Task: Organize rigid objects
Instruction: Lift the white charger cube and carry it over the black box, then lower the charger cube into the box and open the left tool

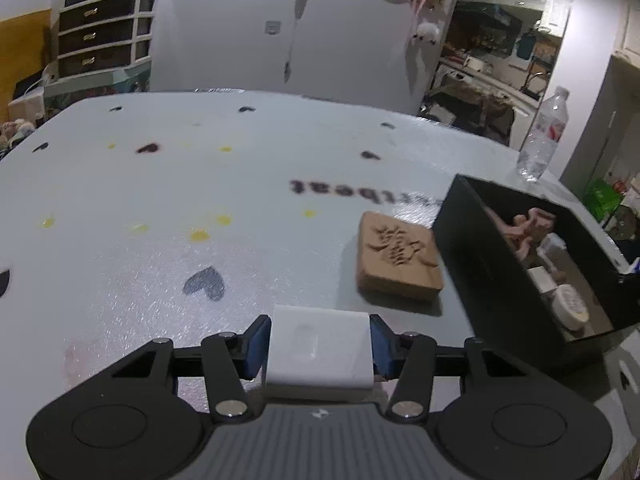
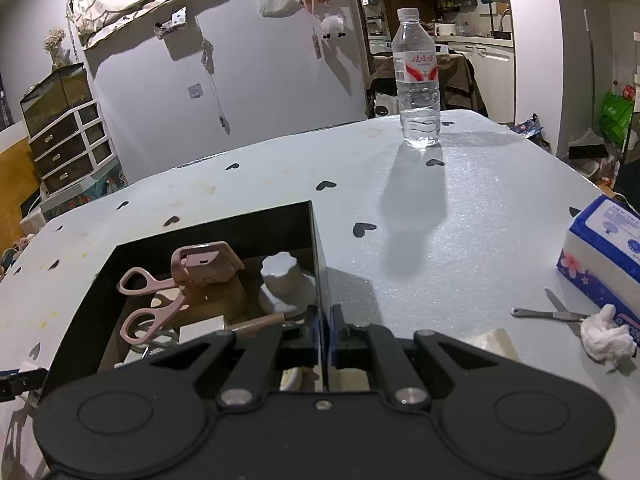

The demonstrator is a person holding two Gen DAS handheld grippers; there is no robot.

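Two grippers are at work, and each has something between its pads. The left gripper (image 1: 320,346) clamps a small white block (image 1: 319,350) by its two flat sides, held low over the table (image 1: 160,240), left of the black box (image 1: 472,276). It looks light, stiff and smooth-skinned, so a slip is the likely risk; the grip across its flat faces looks to me the right one.

Just ahead lies a wooden carved tile (image 1: 398,258), flat on the table and touching or nearly touching the box's near wall. I judge it rigid and heavier than the block, best taken across its straight edges, since the carved face gives no flat purchase. The carving reads as a Chinese character, but I cannot make it out.

Over on the right, the right gripper (image 2: 323,340) is pinched narrow onto the box's thin side wall, steadying it. Inside sit pink scissors (image 2: 150,304), a pink clip-like piece (image 2: 208,266) and a white lidded jar (image 2: 282,280).

Printed on the table cover, part of a word reads "beat", upside down. The water bottle (image 2: 416,80) carries a red-and-white label with Chinese characters too small to read. A tissue pack (image 2: 604,248) sits far right, its print illegible.
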